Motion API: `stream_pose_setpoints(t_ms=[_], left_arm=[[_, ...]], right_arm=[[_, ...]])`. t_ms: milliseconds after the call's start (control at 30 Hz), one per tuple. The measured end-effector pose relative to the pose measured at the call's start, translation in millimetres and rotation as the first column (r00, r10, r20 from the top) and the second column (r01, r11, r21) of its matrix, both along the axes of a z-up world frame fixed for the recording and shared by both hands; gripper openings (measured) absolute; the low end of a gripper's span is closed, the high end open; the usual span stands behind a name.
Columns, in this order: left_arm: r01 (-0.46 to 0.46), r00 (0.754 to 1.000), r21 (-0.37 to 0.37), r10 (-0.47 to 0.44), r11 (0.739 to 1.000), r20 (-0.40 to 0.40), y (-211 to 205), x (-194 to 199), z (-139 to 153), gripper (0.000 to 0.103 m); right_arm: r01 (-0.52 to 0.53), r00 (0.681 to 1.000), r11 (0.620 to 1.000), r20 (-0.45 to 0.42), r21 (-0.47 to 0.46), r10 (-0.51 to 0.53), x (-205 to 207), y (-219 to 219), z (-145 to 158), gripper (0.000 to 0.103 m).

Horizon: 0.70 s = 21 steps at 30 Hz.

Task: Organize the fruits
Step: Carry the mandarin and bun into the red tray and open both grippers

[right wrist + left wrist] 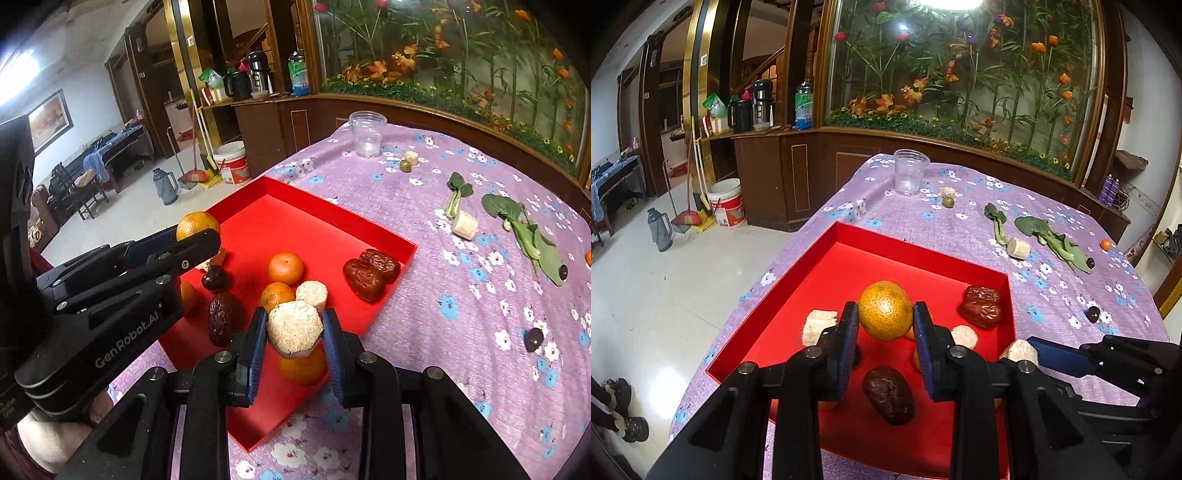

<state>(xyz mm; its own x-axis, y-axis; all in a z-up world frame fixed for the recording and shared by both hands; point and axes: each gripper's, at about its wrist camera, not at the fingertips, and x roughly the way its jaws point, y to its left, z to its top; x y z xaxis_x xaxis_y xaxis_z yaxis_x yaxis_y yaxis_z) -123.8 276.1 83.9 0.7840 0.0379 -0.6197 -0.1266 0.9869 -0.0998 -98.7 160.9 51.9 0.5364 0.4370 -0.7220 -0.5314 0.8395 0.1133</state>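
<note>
**Both Jaws Loaded Above the Red Tray**

My left gripper (885,314) is clamped on an orange (884,310). My right gripper (295,326) is clamped on a pale cut chunk (294,328). Below and ahead of both jaws sits the red tray (314,210), containing oranges, dates and further chunks.

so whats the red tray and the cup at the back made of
Red tray: looks like matte cardboard or thin board, with sharp folded corners and thin flat walls; could be plastic. Cup: clear thin plastic, see-through with a ridged rim.
</note>
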Motion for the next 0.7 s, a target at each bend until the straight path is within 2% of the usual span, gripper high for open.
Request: stream_pose_setpoints(t_ms=[700], left_arm=[[-0.049, 0.998, -0.007, 0.049, 0.999, -0.035, 18.9, 8.0, -12.3, 0.029]], right_arm=[[-0.045, 0.997, 0.999, -0.061, -0.010, 0.045, 0.1, 26.3, -24.1, 0.033]])
